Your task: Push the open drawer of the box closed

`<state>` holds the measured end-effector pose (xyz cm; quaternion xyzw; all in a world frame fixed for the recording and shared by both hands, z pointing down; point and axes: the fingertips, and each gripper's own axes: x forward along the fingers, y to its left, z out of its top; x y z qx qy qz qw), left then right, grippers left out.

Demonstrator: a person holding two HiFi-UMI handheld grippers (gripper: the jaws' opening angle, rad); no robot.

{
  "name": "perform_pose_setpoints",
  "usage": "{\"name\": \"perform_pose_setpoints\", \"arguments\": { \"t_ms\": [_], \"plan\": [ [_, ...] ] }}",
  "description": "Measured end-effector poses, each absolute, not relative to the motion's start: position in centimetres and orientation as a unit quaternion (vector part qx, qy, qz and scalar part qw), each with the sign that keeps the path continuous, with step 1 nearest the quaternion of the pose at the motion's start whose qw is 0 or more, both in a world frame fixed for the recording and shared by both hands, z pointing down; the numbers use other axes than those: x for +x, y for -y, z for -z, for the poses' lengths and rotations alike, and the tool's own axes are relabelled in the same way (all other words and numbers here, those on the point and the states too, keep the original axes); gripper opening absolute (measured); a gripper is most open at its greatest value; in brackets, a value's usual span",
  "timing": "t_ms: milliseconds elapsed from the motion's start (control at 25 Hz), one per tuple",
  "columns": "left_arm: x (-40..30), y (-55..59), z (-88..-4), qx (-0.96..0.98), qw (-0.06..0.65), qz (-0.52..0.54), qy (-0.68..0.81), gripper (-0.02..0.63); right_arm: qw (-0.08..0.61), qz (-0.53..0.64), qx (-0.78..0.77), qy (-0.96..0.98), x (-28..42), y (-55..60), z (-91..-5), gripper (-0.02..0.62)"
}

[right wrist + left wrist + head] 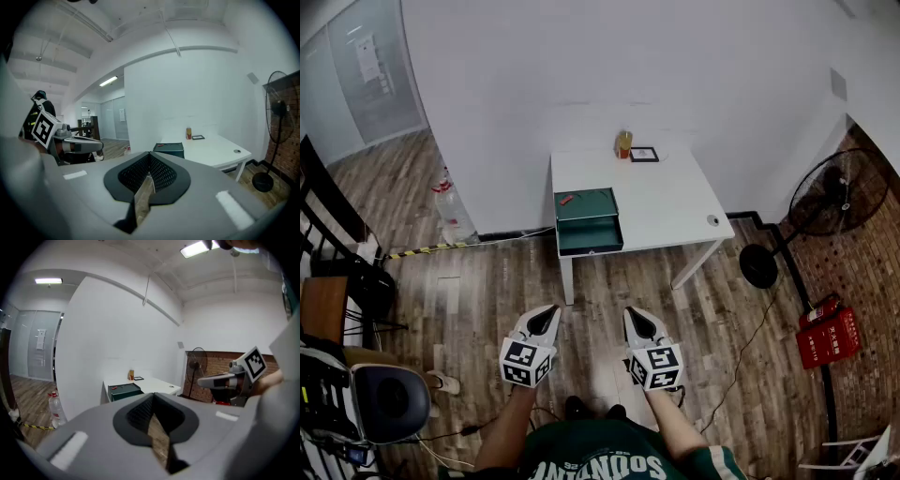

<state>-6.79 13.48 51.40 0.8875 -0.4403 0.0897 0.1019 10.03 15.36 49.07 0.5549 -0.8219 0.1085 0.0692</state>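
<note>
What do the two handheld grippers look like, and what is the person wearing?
The left gripper and the right gripper each have a light grey body tapering to two jaws with black textured pads. Each carries a white cube with black square markers. The person wears a dark green shirt with white lettering.

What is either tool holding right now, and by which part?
Nothing. The left tool and the right tool are both shut with nothing between their jaws, well short of the green box on the white table.
</note>
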Motion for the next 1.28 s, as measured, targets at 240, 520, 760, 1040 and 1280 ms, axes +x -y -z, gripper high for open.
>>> {"name": "perform_pose_setpoints", "arguments": {
  "t_ms": [240,520,760,1040,1280],
  "plan": [
    [-8.5,-12.1,-52.3,0.889,0.101,-0.092,0.438,0.052,0.055,-0.109,0.555,0.823,8.1,-14.4,-49.6,0.0],
    [-7.9,-9.7,-53.2,0.894,0.112,-0.096,0.424,0.052,0.06,-0.119,0.556,0.821,7.8,-12.3,-50.4,0.0],
    [-7.4,-5.9,-53.6,0.893,0.116,-0.097,0.423,0.052,0.054,-0.126,0.551,0.823,7.9,-8.3,-51.3,0.0],
    [-6.8,2.1,-53.1,0.887,0.118,-0.105,0.434,0.052,0.061,-0.135,0.549,0.822,8.8,0.3,-51.5,0.0],
    [-5.1,8.1,-52.9,0.878,0.132,-0.107,0.449,0.052,0.072,-0.145,0.527,0.834,9.5,7.3,-51.7,0.0]
  ]
}}
